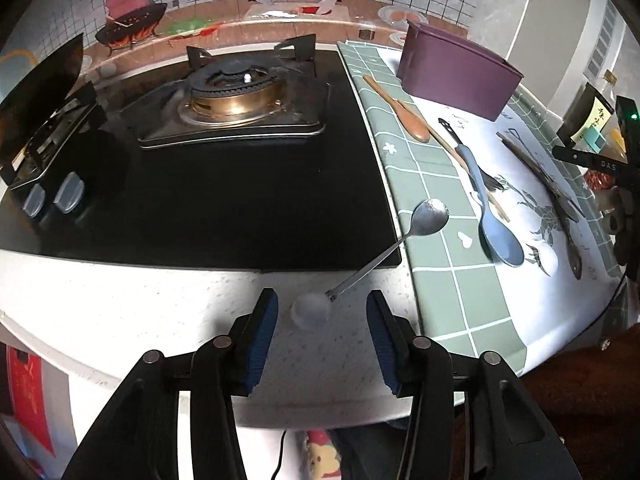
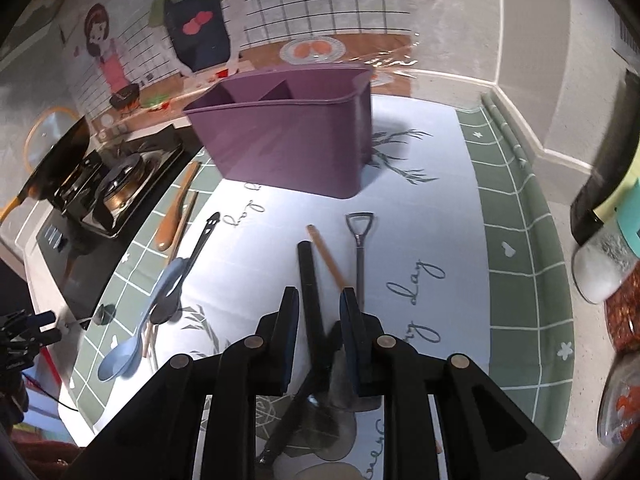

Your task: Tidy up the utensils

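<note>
My left gripper [image 1: 322, 299] hangs open just above the white counter. The white ball end [image 1: 310, 312] of a metal spoon [image 1: 430, 216] lies between its fingers, untouched. The purple utensil holder [image 1: 456, 76] [image 2: 288, 148] stands at the back of the mat. A blue spoon [image 1: 492, 216] [image 2: 132, 344], a wooden spoon [image 1: 404, 108] [image 2: 176, 212] and a black slotted utensil [image 2: 200, 244] lie on the mat. My right gripper [image 2: 320, 293] is open over a black handle [image 2: 308, 276] that runs between its pads. A wooden chopstick [image 2: 326, 258] and a small shovel-shaped spoon [image 2: 360, 240] lie beside it.
A green-and-white mat [image 2: 516, 240] covers the counter to the right of a black gas stove [image 1: 232, 100]. Jars and bottles [image 2: 600, 272] crowd the right edge. The counter's front edge runs just below my left gripper. More utensils lie under my right gripper.
</note>
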Motion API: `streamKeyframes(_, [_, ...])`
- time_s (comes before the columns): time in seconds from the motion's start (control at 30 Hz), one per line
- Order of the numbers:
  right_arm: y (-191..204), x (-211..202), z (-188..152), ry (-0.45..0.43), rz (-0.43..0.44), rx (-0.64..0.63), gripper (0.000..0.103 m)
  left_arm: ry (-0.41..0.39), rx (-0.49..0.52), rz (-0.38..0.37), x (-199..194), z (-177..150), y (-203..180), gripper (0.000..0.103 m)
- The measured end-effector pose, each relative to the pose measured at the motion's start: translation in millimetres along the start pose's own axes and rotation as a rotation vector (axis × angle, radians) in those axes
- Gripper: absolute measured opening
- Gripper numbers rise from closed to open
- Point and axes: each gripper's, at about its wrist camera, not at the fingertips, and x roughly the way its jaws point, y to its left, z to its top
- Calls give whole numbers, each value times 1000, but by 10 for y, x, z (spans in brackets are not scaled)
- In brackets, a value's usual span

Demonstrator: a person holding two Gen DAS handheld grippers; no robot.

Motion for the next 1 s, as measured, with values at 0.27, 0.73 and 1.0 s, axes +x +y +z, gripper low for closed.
streamKeyframes(0.27, [-176, -37, -33, -4, -28, 53, 20, 21, -28, 38, 89, 41, -5, 24])
streamKeyframes(0.73, [-48, 156, 19, 50, -15, -52, 21, -249, -62, -39, -471, 845, -355, 5])
streamKeyframes(1.0, [-100, 498, 159, 83, -105, -46, 21, -266, -24, -52, -483, 1110, -539, 7])
